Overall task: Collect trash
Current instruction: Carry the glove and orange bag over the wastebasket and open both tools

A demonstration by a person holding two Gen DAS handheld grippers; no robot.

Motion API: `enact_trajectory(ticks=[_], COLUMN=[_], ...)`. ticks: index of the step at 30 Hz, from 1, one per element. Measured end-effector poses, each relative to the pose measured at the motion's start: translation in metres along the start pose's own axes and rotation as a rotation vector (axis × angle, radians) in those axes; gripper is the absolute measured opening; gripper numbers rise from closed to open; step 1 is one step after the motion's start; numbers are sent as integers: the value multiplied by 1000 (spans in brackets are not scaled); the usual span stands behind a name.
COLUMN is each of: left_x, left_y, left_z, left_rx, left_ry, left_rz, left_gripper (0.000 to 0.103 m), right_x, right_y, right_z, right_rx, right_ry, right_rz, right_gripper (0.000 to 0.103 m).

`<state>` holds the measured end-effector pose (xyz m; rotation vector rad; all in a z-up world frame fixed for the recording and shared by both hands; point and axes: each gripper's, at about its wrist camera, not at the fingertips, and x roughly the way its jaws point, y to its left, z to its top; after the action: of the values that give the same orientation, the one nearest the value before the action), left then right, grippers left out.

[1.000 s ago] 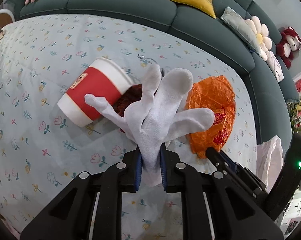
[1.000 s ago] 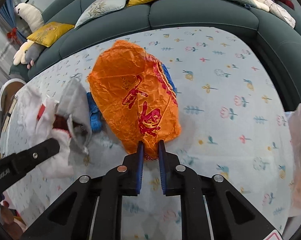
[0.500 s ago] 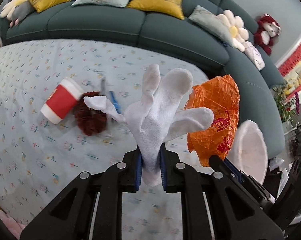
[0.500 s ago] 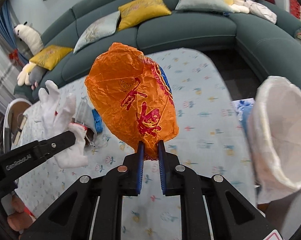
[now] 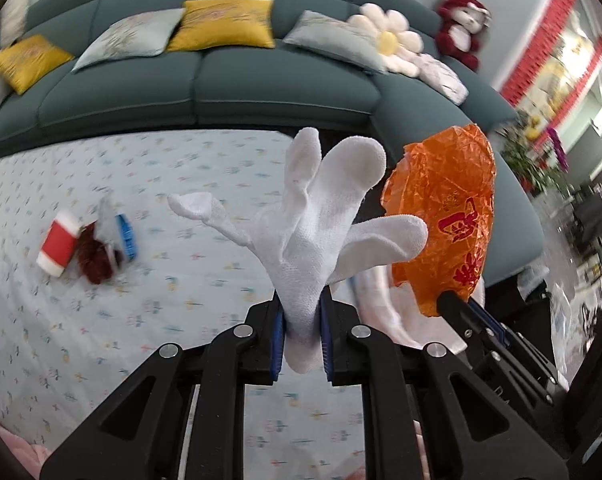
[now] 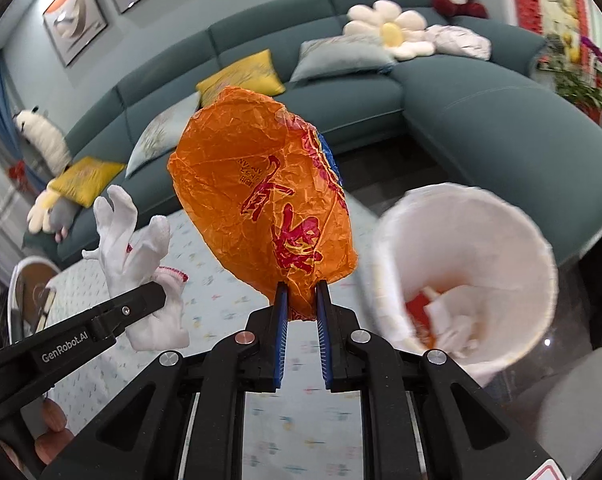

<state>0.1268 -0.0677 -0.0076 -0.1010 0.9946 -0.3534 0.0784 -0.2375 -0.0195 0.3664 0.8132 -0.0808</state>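
My left gripper (image 5: 301, 312) is shut on the cuff of a white knit glove (image 5: 313, 224), whose fingers stick up in the air; the same white glove (image 6: 131, 240) shows at the left of the right wrist view. My right gripper (image 6: 302, 292) is shut on the lower edge of a crumpled orange plastic wrapper (image 6: 261, 196) with red print, held up above the table; that orange wrapper (image 5: 445, 216) appears beside the glove in the left wrist view. A bin lined with a white bag (image 6: 465, 276), trash inside, stands just right of the wrapper.
On the flowered tablecloth (image 5: 181, 280) lie a red paper cup (image 5: 59, 248), a dark red fuzzy clump (image 5: 95, 256) and a blue item (image 5: 125, 236). A dark teal sofa (image 5: 205, 80) with cushions and plush toys curves behind the table.
Both grippers have lifted off the table with the glove and the wrapper and swung right. The cup pile has slid away to the left; the white-lined bin has come into the right wrist view.
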Motion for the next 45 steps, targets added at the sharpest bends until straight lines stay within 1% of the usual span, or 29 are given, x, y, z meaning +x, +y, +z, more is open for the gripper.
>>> enact_trajectory(ticks=[8,14,20,26,27,28,29,30,31,33,45], left_x=[5,18,36,53,55,57,59,59,59,59,58], left_y=[-65,-112,-144,-170,-174,-177,-178,-178,-178,-177,-160], left_z=[-5,-5,-5,-3,-3,-3,-2,-1,0,1,7], left_rx=[97,178,218,269,280,284,281,275,269,262,228], left_ry=[9,26,54,54,51,49,47,42,33,28,4], left_rz=[-66,-119,-178,-186,-180,-173,-164,-161,-158,-156,-112], left_gripper=[15,15,16,17,22,32,39,49,53,57,57], right_x=[-28,-42,-46,-43,-43,-42,-41,-40,-38,-38,-25], right_y=[-66,-110,-144,-164,-166,-168,-169,-169,-170,-164,-157], right_z=[3,2,1,1,2,2,2,2,2,0,3], right_rx=[69,122,170,194,196,198,200,203,204,202,174], right_ry=[-43,-63,-73,-73,-73,-73,-74,-74,-74,-75,-60], right_rz=[-62,-97,-124,-137,-137,-137,-138,-136,-134,-134,-110], right_gripper=[13,13,13,13,13,13,13,13,13,13,14])
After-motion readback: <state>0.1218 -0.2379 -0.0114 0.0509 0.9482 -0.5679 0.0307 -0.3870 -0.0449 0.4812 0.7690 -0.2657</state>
